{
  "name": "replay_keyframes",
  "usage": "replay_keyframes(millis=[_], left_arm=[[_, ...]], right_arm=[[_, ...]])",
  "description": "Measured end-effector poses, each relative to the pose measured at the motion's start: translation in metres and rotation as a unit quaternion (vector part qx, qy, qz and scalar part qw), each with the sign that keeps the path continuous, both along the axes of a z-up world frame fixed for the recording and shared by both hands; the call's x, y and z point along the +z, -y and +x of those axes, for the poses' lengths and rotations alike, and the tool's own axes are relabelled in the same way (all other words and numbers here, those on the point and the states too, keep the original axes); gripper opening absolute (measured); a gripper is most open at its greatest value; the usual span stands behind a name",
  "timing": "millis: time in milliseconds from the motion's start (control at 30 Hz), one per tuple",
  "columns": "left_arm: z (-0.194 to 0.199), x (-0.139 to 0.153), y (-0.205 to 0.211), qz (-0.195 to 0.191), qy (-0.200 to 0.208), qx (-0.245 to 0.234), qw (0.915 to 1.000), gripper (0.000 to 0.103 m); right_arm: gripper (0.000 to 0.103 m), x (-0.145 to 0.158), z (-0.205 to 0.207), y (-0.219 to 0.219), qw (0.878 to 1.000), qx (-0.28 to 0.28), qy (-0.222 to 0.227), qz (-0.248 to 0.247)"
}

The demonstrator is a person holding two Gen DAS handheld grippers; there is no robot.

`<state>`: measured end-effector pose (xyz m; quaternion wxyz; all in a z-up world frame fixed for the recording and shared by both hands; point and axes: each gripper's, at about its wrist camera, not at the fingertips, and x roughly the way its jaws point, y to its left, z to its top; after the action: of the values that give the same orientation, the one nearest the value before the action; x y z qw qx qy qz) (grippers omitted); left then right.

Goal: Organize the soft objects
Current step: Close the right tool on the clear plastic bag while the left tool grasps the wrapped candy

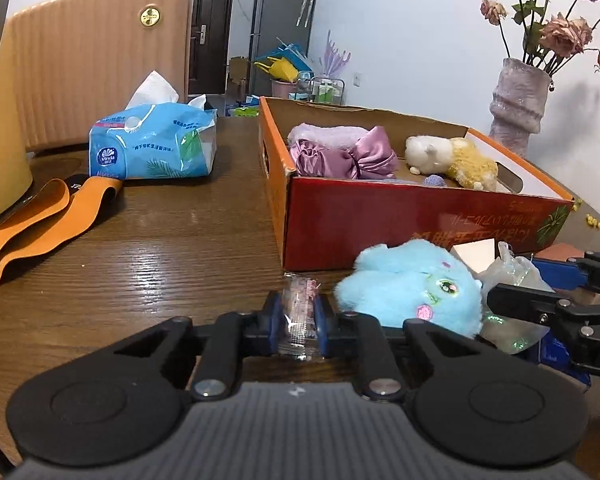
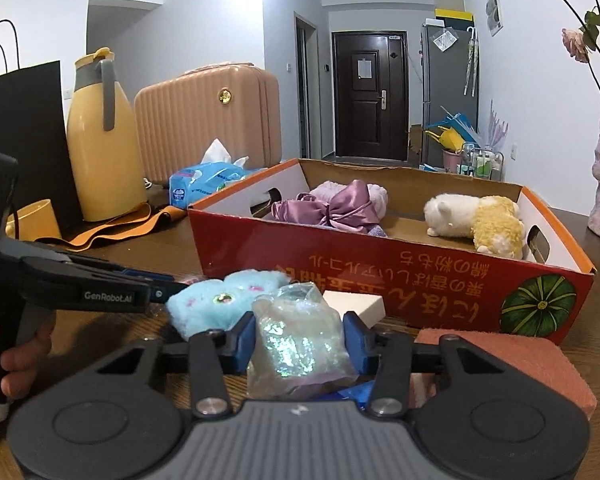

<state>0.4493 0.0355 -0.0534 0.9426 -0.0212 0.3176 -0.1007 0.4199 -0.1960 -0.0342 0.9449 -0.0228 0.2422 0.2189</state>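
The left gripper [image 1: 299,322] pinches a small clear wrapped packet [image 1: 298,312] low over the wooden surface [image 1: 160,248], which lies bare to its left. The right gripper [image 2: 299,342] clamps an iridescent plastic bag [image 2: 296,340]. Between them lies a blue plush [image 1: 412,284], touching the near wall of the red cardboard box [image 2: 380,276]. A pink sponge [image 2: 520,360] sits near right.

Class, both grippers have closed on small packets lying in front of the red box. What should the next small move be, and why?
Probably lift both and carry them over the near wall of the red box. The left gripper pinches a small clear packet, the right gripper squeezes an iridescent bag, and soft items already lie inside the box.
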Motion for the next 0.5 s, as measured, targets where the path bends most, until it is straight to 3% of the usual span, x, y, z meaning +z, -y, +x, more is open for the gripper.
replay_keyframes(millis=[200,300,500], left_arm=[[-0.007,0.001,0.004,-0.001,0.0,-0.013,0.9999,0.017],[-0.015,0.004,0.005,0.01,-0.001,0.006,0.9999,0.017],[-0.086,0.035,-0.001,-0.01,0.037,0.034,0.9987,0.017]], right_arm=[[0.036,0.002,-0.003,0.005,1.0,-0.004,0.003,0.013],[0.031,0.004,-0.005,0.009,1.0,-0.003,0.004,0.03],[0.028,0.026,-0.045,0.017,0.996,-0.032,0.036,0.073]])
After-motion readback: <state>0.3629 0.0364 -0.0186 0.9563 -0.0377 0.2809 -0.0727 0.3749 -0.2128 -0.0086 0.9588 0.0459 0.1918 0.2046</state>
